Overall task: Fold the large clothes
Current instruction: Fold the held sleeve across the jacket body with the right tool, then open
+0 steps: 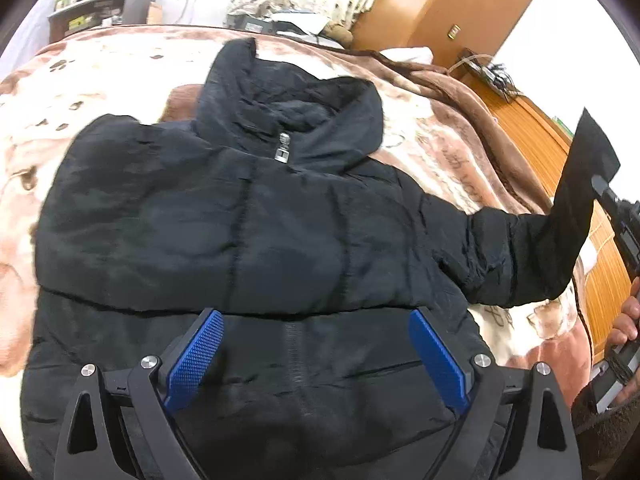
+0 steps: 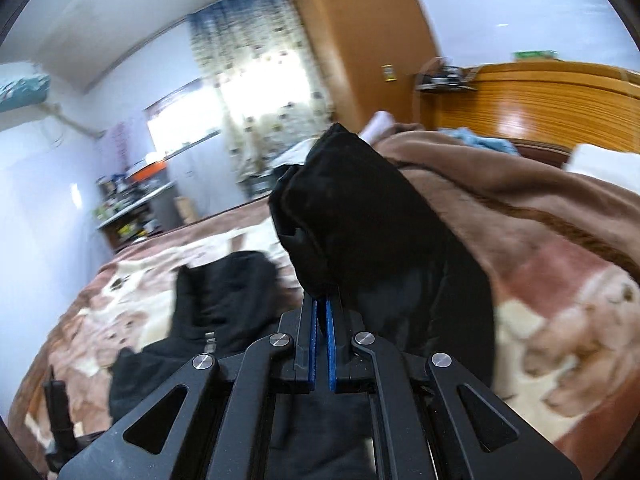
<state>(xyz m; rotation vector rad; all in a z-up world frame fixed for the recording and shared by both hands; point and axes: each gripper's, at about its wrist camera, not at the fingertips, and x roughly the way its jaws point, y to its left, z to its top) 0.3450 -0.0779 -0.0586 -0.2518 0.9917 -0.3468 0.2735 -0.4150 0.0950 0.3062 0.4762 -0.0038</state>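
Note:
A black puffer jacket (image 1: pixel 248 220) lies front-up on the bed, zipped, with its hood (image 1: pixel 288 92) at the far side. My left gripper (image 1: pixel 316 320) is open and empty, hovering over the jacket's lower front. The jacket's right sleeve (image 1: pixel 560 216) is lifted off the bed toward the right. My right gripper (image 2: pixel 321 298) is shut on the sleeve cuff (image 2: pixel 352 208), which stands up in front of its camera. The right gripper also shows at the right edge of the left wrist view (image 1: pixel 600 184).
The jacket rests on a brown and cream patterned blanket (image 1: pixel 100 76) covering the bed. A wooden headboard (image 1: pixel 532 132) runs along the right side. A wooden wardrobe (image 1: pixel 460 4), a curtained window (image 2: pixel 256 92) and a cluttered shelf (image 1: pixel 104 4) stand beyond the bed.

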